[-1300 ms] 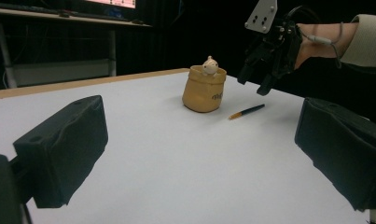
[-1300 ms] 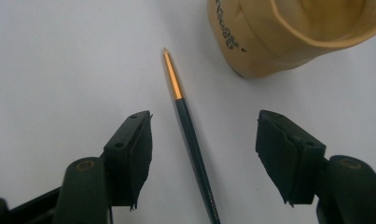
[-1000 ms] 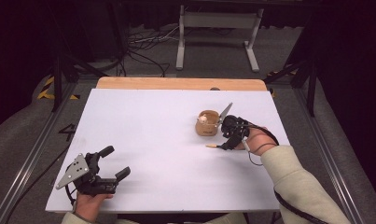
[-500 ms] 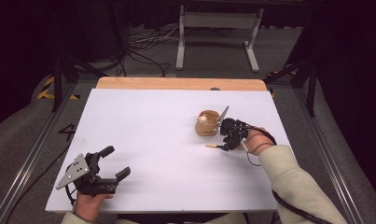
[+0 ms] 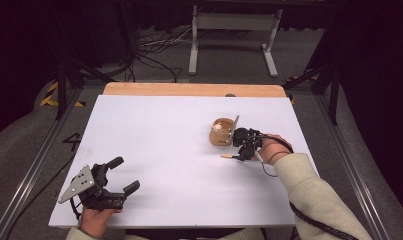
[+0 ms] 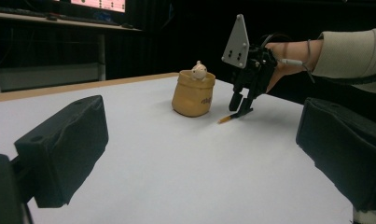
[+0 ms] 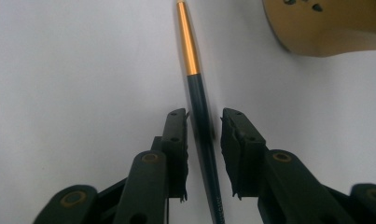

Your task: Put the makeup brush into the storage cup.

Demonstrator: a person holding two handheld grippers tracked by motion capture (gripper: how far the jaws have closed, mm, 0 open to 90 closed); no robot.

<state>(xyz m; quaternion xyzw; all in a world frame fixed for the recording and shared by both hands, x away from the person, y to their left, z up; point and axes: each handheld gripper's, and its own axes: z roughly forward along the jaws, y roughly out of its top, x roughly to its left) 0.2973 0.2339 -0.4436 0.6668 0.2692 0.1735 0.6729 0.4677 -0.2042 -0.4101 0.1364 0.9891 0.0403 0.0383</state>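
Faintly, dark unreadable writing marks the tan pouch beside the pen.

Right gripper sits right of centre in the high view, tipped down, jaws just been closing with a small gap left. Left gripper rests lower left, jaws wide apart.

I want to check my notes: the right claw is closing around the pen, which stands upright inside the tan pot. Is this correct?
Not quite. The pen lies flat on the white table, beside the tan pot, as the right gripper view shows. The right claw has just been closing around it.
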